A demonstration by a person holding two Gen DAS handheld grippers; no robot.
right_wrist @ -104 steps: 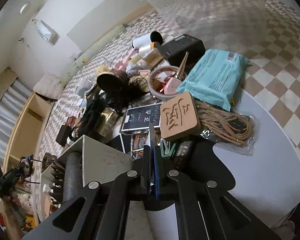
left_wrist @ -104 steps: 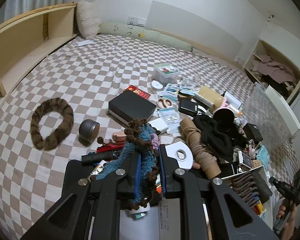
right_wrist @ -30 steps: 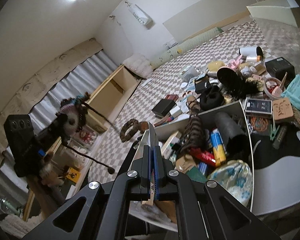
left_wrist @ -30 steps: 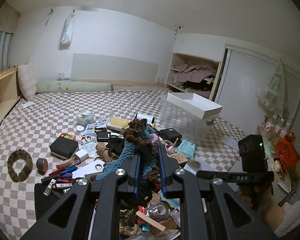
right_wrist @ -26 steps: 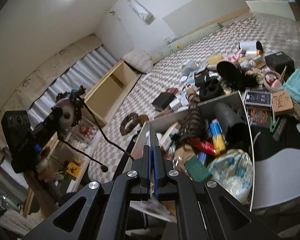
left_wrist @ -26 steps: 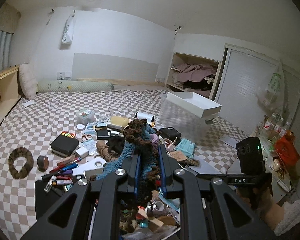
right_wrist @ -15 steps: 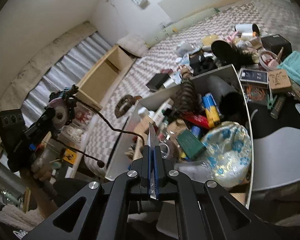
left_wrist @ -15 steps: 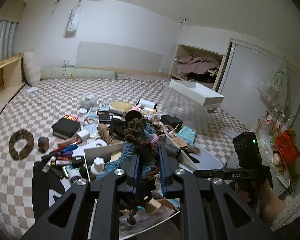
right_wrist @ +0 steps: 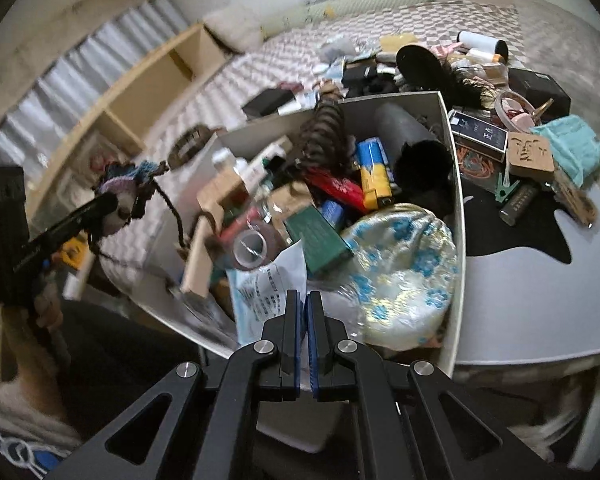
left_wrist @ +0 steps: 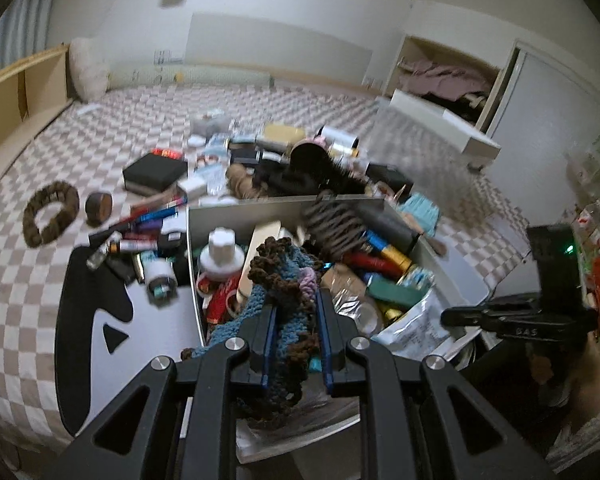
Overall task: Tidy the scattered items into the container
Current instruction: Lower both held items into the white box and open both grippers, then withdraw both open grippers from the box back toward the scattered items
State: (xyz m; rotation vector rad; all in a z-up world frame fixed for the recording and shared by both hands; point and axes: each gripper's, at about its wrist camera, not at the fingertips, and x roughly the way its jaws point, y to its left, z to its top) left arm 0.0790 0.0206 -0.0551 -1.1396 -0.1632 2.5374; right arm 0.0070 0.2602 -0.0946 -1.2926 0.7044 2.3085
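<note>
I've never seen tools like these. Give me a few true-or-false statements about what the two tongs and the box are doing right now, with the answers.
1. The left tongs are clamped on a knitted yarn toy. True.
2. The right tongs are spread wide open. False: their jaws are closed, nothing visible between them.
3. The white box is empty. False: it is crammed with items, including a blue-flowered pouch and a roll of clear tape.
4. A brown furry ring lies on the checked bedspread, outside the box. True.
5. The yarn toy already lies in the box, released. False: it is gripped above the box.
</note>
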